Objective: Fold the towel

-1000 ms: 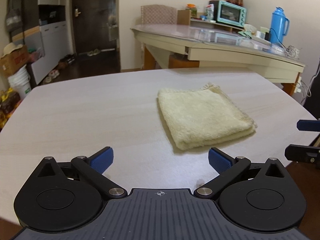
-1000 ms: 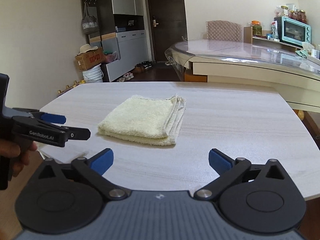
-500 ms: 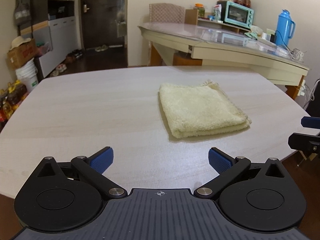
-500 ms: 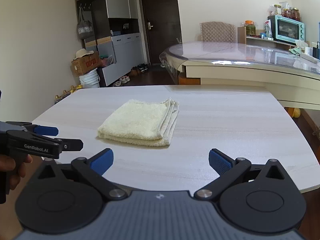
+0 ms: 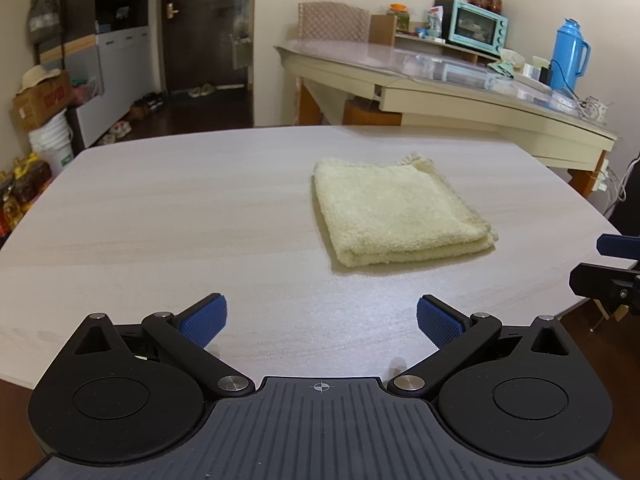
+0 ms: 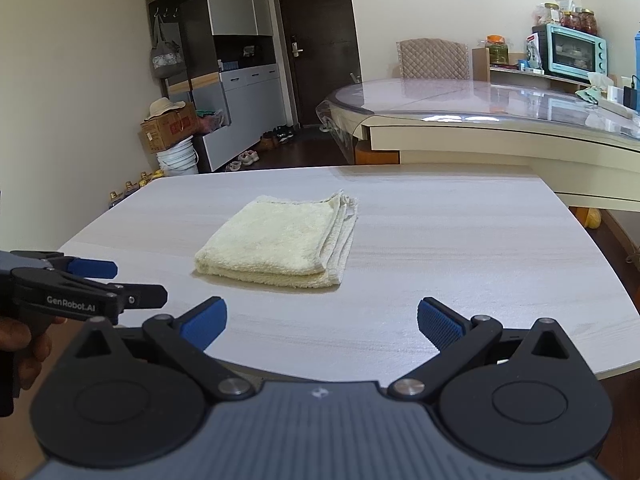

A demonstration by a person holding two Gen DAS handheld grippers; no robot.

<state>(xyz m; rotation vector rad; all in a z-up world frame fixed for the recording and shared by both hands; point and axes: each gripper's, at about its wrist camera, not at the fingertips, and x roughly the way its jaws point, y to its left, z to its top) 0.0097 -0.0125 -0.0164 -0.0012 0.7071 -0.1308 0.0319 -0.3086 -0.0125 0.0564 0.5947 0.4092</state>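
Note:
A pale yellow towel [image 5: 394, 212] lies folded into a small thick square on the light wooden table [image 5: 160, 208]. From the right wrist view the same towel [image 6: 280, 240] shows its stacked layer edges on its right side. My left gripper [image 5: 320, 320] is open near the table's front edge, well short of the towel, holding nothing. My right gripper [image 6: 322, 320] is open too, back from the towel and empty. The left gripper also appears at the left edge of the right wrist view [image 6: 120, 280], and the right gripper's fingers [image 5: 600, 276] show at the right edge of the left wrist view.
A hand [image 6: 20, 352] holds the left gripper's handle. Behind the table stands a glass-topped counter [image 5: 460, 80] with a teal toaster oven [image 5: 476, 28] and a blue thermos [image 5: 568, 52]. A cardboard box [image 6: 170, 128] on white buckets sits by the cabinets at the left.
Both grippers have pulled back and risen away from the towel, which looks smaller and farther now. The towel has not moved, and both grippers remain open.

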